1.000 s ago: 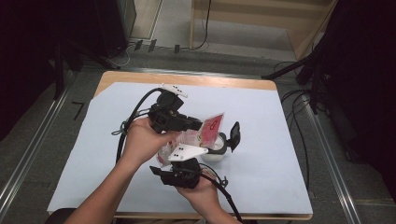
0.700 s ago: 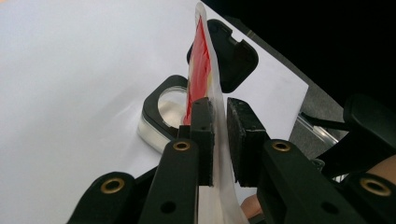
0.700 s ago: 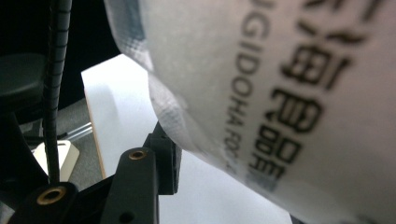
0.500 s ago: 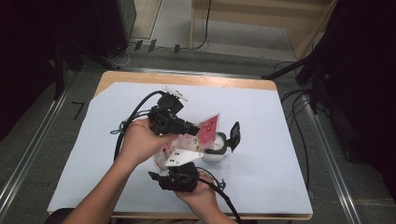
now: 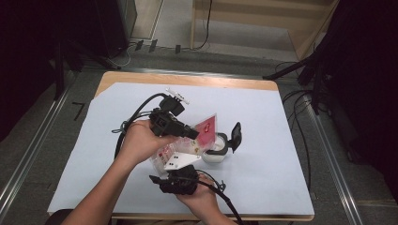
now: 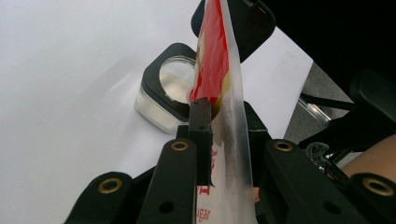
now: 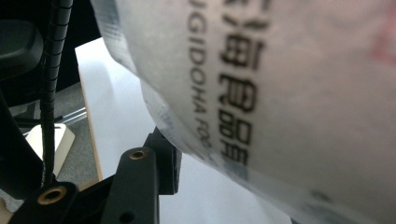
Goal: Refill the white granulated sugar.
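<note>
— What is the work sitting on, and what is lying around it?

— A wooden table is standing mid-frame in the high view, draped with a pale blue-white sheet. Grey floor is running round it, metal rails are slanting along the left and right edges, cables are trailing at the upper middle and right, and dark equipment is filling the upper corners.

— Where is the bag?

— The red-and-clear sugar pouch is hanging just left of centre, tilted above a clear jar with a black collar, whose black flip lid is standing open to its right. In the left gripper view the pouch is rising edge-on over the jar.

— And the grippers?

— The left gripper is clamping the pouch's upper part, jaws pressed on the film. The right gripper, lower centre, is gripping the pouch's bottom end; its own view is showing printed film against the jaw.

— Anything changed from a second ago?

— The pouch's red top is sitting higher and closer over the jar mouth, and the left hand is reaching further right.
</note>
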